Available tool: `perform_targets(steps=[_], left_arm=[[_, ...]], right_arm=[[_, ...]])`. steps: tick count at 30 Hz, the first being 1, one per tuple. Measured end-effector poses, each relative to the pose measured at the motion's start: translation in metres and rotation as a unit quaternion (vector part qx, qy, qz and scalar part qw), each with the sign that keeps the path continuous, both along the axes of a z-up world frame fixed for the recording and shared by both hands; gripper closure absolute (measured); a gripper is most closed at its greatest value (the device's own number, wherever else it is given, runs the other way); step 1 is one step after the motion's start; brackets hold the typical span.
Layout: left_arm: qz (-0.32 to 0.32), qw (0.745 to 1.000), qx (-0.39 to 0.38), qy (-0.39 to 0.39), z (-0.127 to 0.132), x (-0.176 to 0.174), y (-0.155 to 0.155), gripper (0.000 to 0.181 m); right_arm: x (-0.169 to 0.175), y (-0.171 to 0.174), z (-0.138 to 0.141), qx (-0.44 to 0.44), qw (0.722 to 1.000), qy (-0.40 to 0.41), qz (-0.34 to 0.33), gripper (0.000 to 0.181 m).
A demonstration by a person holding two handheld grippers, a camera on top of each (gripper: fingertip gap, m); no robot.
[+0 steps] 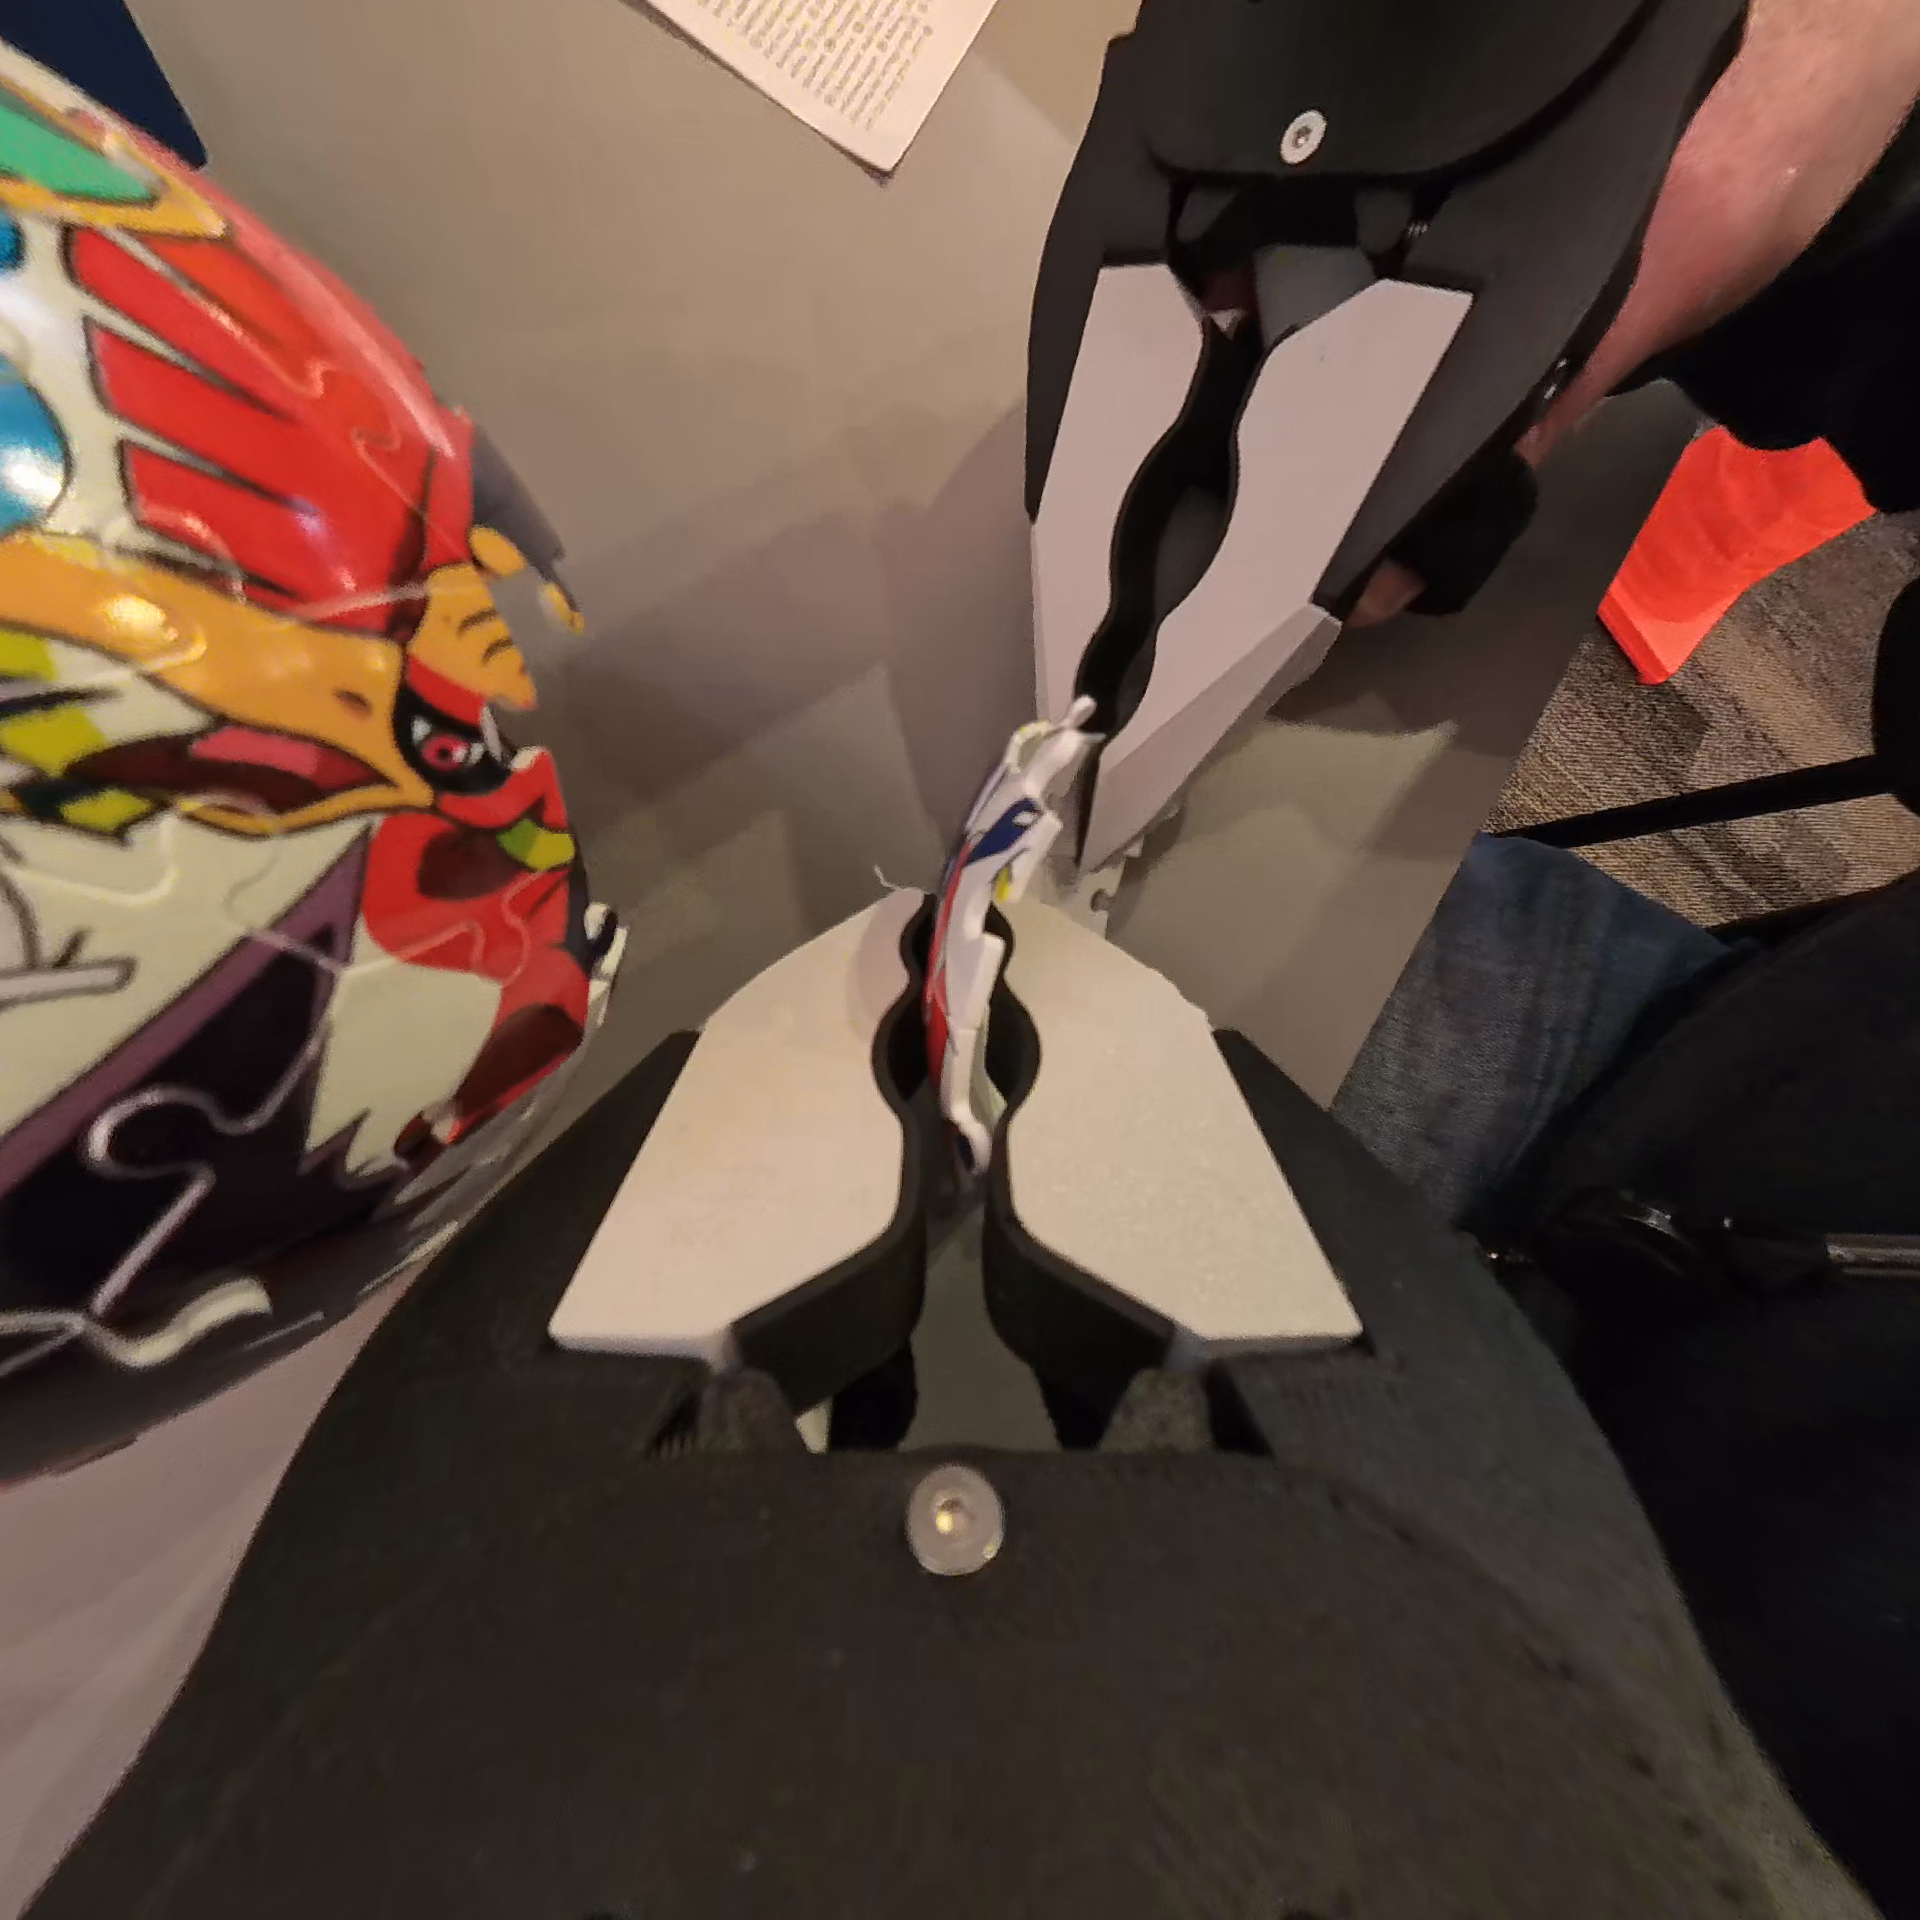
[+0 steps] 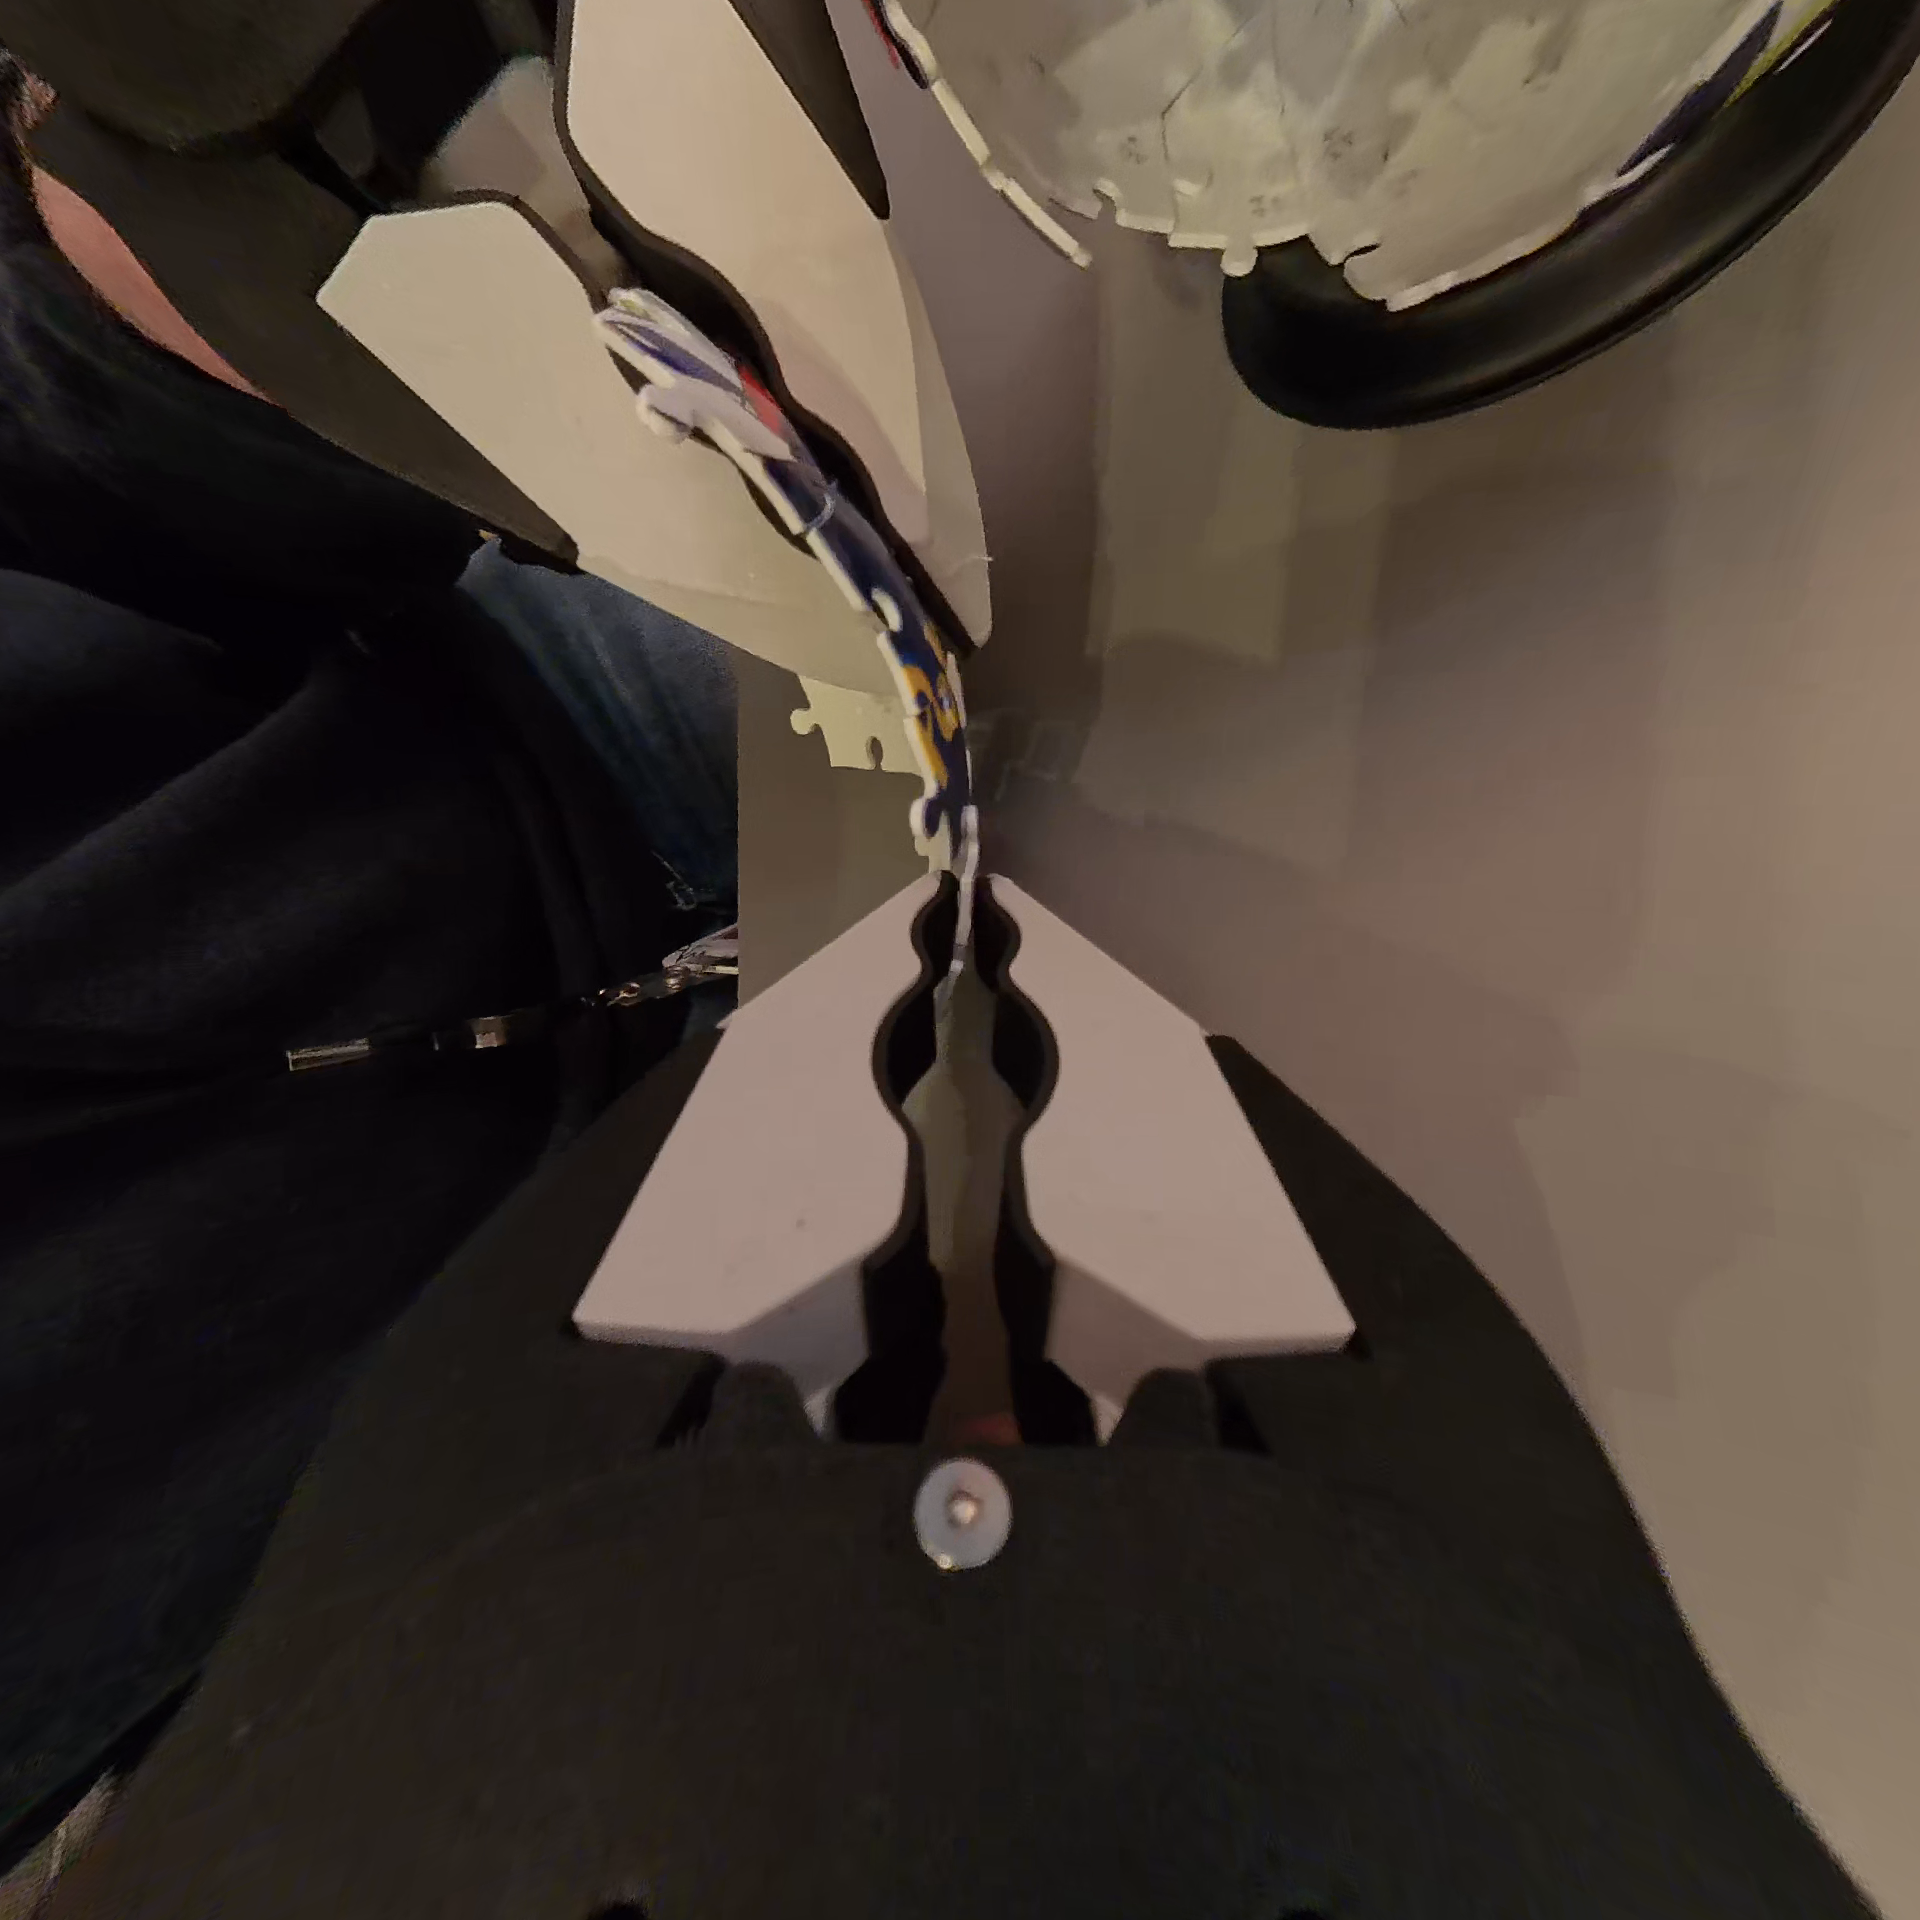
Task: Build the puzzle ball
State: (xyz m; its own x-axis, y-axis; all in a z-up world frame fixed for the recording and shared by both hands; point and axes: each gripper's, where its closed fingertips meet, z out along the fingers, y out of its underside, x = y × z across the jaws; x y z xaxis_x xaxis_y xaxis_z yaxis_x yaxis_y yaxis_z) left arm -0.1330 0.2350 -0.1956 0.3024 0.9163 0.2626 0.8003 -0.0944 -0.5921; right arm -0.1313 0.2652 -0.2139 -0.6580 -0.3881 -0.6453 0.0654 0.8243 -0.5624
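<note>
Pinching one thin curved strip (image 1: 977, 935) mid-frame, both grippers (image 1: 961, 925) (image 2: 966, 883) clamp its ends; light, probably bendy; ball (image 1: 260, 727) left.

Your puzzle ball (image 1: 260, 748): a part-built curved shell on the grey table, glossy, printed with a red, orange and white bird figure over dark purple. From the right wrist view you see its plain white inner side (image 2: 1351, 125), with a jagged open edge, resting in a black ring (image 2: 1558, 343).

Your strip of joined pieces (image 1: 982, 935): a curved, edge-on strip, white, blue, red and yellow, pinched at both ends between your two grippers, clear of the ball.
</note>
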Motion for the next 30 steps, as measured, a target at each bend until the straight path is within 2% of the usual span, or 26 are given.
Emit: perform_targets(steps=[9, 14, 19, 25, 27, 30], left_arm=[[-0.015, 1.0, -0.009, 0.004, 0.001, -0.0007, 0.0014, 0.175], [-0.016, 0.999, -0.025, 0.013, 0.004, -0.0014, 0.0013, 0.175], [-0.016, 0.999, -0.046, 0.02, 0.0041, -0.0024, 0.0004, 0.176], [-0.014, 0.999, -0.033, 0.026, 0.0054, -0.0018, 0.0007, 0.175], [-0.014, 0.999, -0.028, 0.027, 0.0059, -0.0019, 0.0006, 0.175], [-0.016, 0.999, -0.026, 0.024, 0.0024, -0.0017, 0.0031, 0.175]], right_arm=[[0.0021, 0.0016, 0.0025, 0.005, 1.0, -0.02, 0.013, 0.181], [0.0034, 0.0007, 0.0054, 0.018, 0.999, -0.048, -0.007, 0.18], [0.0013, -0.0009, 0.0049, 0.01, 0.999, -0.039, -0.013, 0.181], [0.001, -0.0023, 0.0085, -0.004, 0.999, -0.043, -0.012, 0.179], [-0.0005, -0.0033, 0.0069, 0.0, 0.999, -0.039, -0.012, 0.174], [-0.0004, -0.0041, 0.0063, -0.004, 0.999, -0.032, -0.008, 0.179]])
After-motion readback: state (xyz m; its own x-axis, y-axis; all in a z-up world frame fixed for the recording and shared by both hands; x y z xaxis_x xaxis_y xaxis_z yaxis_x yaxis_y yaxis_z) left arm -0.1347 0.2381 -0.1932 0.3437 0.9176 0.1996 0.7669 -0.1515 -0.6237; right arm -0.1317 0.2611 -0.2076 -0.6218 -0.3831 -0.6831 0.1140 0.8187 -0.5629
